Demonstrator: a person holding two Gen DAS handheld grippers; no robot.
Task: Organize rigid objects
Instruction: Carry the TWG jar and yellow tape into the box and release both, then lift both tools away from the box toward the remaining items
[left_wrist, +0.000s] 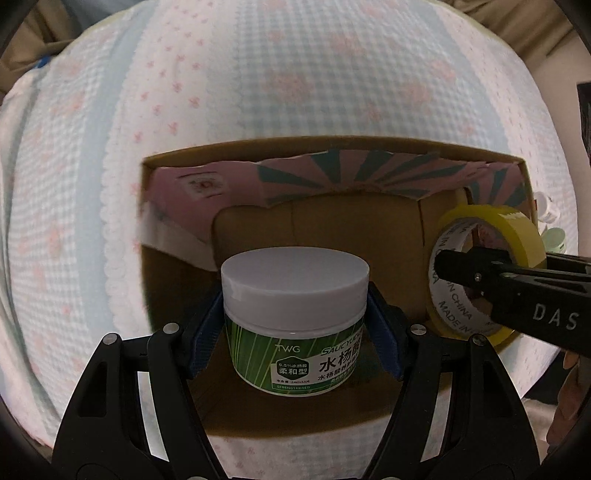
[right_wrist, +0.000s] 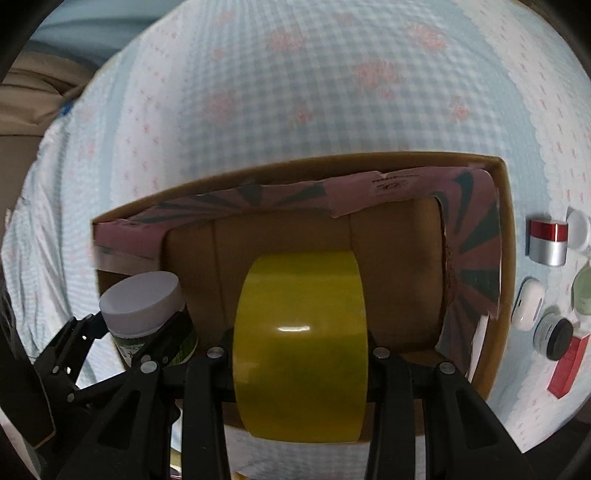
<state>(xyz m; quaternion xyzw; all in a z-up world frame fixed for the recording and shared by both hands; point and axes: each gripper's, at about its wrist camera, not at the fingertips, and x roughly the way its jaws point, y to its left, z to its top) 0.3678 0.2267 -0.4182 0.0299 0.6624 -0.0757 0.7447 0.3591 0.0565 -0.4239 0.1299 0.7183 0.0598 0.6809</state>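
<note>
We lose the jar (left_wrist: 295, 317) label's right end round its curve. Right gripper (right_wrist: 301, 354) pads hidden behind the tape roll (right_wrist: 301, 347). Small items (right_wrist: 554, 332) right of those tongs blur, cut by the rim.

One cardboard box (right_wrist: 504, 236). One yellow tape roll (right_wrist: 301, 354). One green-labelled jar (left_wrist: 295, 328), white lid. Two grippers: left (left_wrist: 295, 321), right (right_wrist: 301, 360). Roughly six small containers (right_wrist: 548, 243) beside box; exact count uncertain.

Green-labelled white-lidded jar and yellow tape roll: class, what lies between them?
Nothing: only the brown cardboard box's bare inner wall shows between jar and tape roll, in the left wrist view.
</note>
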